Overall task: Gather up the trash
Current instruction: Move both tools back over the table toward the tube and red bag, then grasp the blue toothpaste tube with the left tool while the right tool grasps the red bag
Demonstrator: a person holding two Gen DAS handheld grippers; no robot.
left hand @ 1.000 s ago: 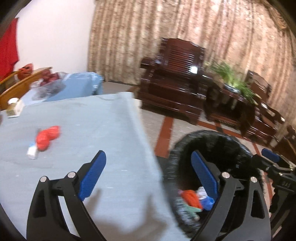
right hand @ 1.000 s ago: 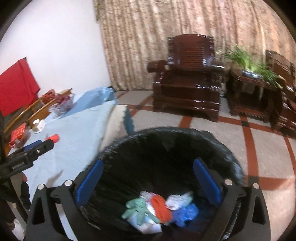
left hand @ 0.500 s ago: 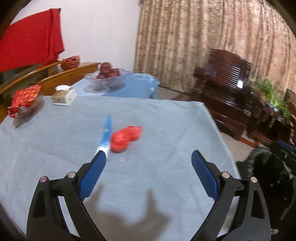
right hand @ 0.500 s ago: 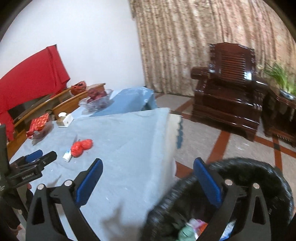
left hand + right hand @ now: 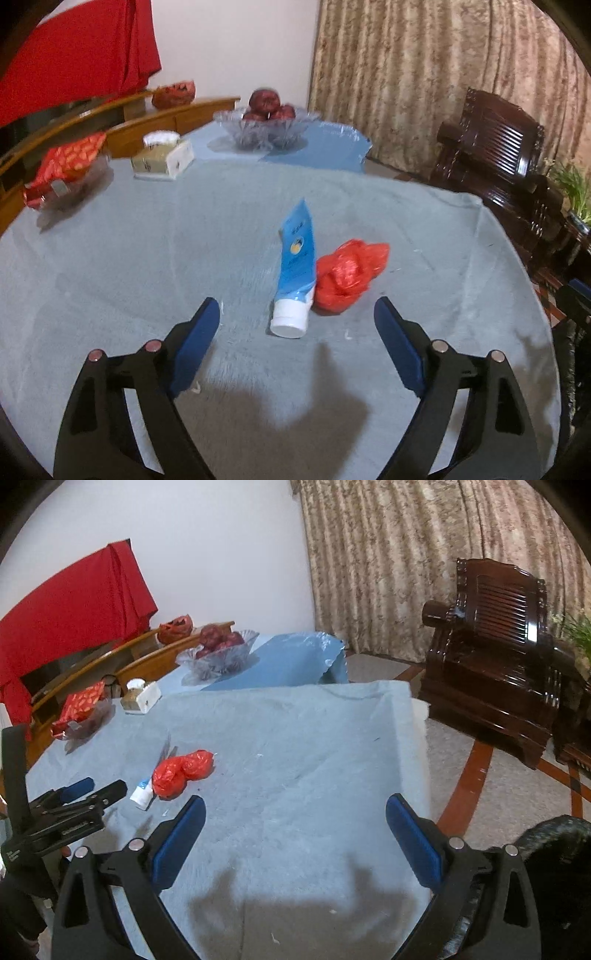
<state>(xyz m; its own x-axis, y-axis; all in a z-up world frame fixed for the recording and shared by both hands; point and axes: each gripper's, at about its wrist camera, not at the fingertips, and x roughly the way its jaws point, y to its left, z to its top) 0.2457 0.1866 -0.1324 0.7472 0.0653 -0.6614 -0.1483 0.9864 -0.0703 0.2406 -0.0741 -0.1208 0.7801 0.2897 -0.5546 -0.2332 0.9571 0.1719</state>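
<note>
On the table's pale blue cloth (image 5: pixel 129 258), far out at ten o'clock in the left wrist view, a red patterned packet (image 5: pixel 64 166) lies in a clear dish. Just right of it, at about eleven o'clock, stands a small tissue box (image 5: pixel 162 157); past that, near twelve, is a glass fruit bowl (image 5: pixel 267 127) with dark red fruit.

The left gripper (image 5: pixel 297 330) points down at the cloth with its blue pads wide apart and closing — nothing lies between them. Just ahead of the gap, at twelve o'clock, is the trash: a blue tube (image 5: pixel 295 266) lying with its white cap toward the camera. Touching its right side, at about one o'clock, is a crumpled red plastic bag (image 5: pixel 349 273).

In the right wrist view the left gripper (image 5: pixel 92 794) shows at nine o'clock, with the tube (image 5: pixel 142 794) just beyond its tips and the red bag (image 5: pixel 183 771) beside that at ten o'clock. The right gripper (image 5: pixel 295 821) hangs wide and empty over bare cloth. The dark wooden armchair (image 5: pixel 491 664) stands at two o'clock, well apart from the table. At four o'clock a dark rim — probably the black-lined trash bin (image 5: pixel 554 838), though only its edge shows — sits beside the table's right edge.
</note>
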